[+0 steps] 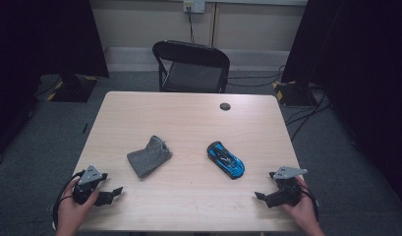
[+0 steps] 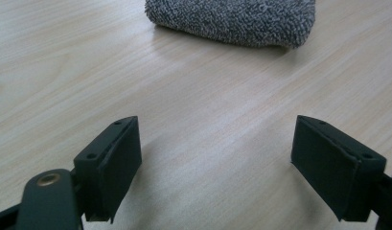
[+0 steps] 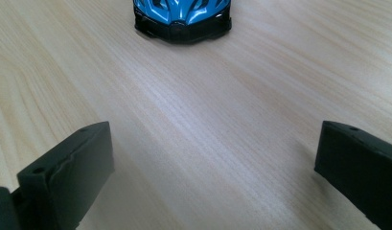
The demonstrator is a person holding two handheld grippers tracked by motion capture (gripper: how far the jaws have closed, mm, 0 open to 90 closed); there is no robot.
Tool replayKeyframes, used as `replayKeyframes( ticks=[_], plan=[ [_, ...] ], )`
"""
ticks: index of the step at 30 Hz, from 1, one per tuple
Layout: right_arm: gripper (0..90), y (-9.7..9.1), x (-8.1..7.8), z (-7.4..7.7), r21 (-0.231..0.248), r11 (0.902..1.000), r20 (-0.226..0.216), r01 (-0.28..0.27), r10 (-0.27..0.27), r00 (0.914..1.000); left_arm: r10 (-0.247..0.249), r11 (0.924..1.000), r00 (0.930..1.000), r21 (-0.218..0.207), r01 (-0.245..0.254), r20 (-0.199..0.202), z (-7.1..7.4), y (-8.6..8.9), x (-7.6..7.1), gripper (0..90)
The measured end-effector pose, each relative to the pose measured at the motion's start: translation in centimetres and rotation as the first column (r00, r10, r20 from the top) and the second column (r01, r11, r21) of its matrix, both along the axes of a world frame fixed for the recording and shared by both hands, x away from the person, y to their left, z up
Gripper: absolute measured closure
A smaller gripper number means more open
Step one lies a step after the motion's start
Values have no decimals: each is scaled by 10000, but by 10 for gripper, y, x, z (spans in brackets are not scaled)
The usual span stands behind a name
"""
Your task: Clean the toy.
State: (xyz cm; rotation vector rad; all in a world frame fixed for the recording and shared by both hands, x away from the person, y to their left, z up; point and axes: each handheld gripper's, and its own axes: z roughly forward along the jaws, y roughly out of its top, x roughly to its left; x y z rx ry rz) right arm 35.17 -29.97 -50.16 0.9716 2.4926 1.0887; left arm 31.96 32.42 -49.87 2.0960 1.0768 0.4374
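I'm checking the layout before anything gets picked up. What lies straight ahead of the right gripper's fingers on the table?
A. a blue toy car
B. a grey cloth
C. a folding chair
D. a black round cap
A: the right gripper view shows the blue toy car directly ahead of the right gripper, untouched, on the table.

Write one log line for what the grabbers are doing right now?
left gripper: open, facing folded grey fuzzy cloth | right gripper: open, facing blue toy car | nothing held | light wooden table
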Motion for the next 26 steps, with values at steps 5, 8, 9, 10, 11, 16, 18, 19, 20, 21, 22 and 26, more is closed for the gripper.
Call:
replayKeyframes(
  ticks=[5,8,9,10,11,16,18,19,20,21,22,26],
  plan=[
    [0,1,0,-1,-159,9999,-145,-19,17,9999,6,10000,10000,11,-6,14,-3,1,0,168],
    [0,2,0,-1,-378,9993,-46,-45,43,10000,-98,9999,9999,120,98,27,-3,0,0,163],
    [0,2,0,-1,-396,9992,-37,-32,31,10000,-141,9998,9999,148,141,33,-3,0,0,156],
    [0,2,0,-1,-413,9991,-35,-11,9,10000,-143,9998,9999,145,143,28,-3,0,1,153],
    [0,2,0,-1,-414,9991,-38,4,-6,10000,-142,9998,9999,138,141,15,-3,0,1,153],
    [0,2,0,-1,-413,9991,-48,4,-6,10000,-159,9998,9999,105,159,-6,-4,-1,1,145],
    [0,2,0,-1,-414,9991,-50,13,-15,10000,-201,9998,9998,98,201,-23,-4,-1,1,139],
    [0,2,0,-1,-412,9991,-52,22,-24,10000,-232,9997,9997,126,233,-31,-4,-1,1,134],
    [0,2,0,-1,-413,9991,-51,32,-34,10000,-273,9995,9996,145,274,-46,-4,-1,2,126],
    [0,2,0,-1,-412,9991,-57,45,-48,10000,-333,9993,9994,191,334,-63,-4,-2,2,112],
    [0,2,0,-1,-413,9991,-52,51,-53,10000,-372,9991,9992,217,375,-139,-4,-3,2,91],
    [0,2,0,-1,-407,9991,-63,67,-70,10000,-486,9985,9986,237,490,-196,-5,-5,3,41]
  ],
)
